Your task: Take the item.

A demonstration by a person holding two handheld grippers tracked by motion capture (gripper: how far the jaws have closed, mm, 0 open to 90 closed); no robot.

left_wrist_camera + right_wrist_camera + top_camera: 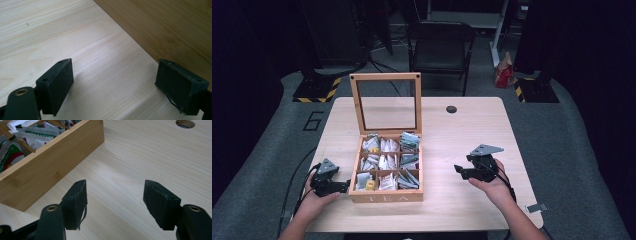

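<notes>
A wooden tea box [386, 196] marked TEA stands on the table with its glass lid [386, 102] raised; its compartments hold several tea bags [384, 162]. My left gripper [346, 187] rests on the table just left of the box, jaws open and empty; in the left gripper view [113, 85] the box wall [170, 30] rises at the upper right. My right gripper [460, 171] hovers above the table to the right of the box, pointing toward it. In the right gripper view [115, 202] its jaws stand open with bare wood between them and the box [50, 170] lies ahead on the left.
A round cable hole [451, 109] sits in the table near its far edge, also seen as the hole [185, 123] in the right gripper view. A small metal clip [536, 207] lies near the front right corner. A black chair [439, 47] stands beyond the table.
</notes>
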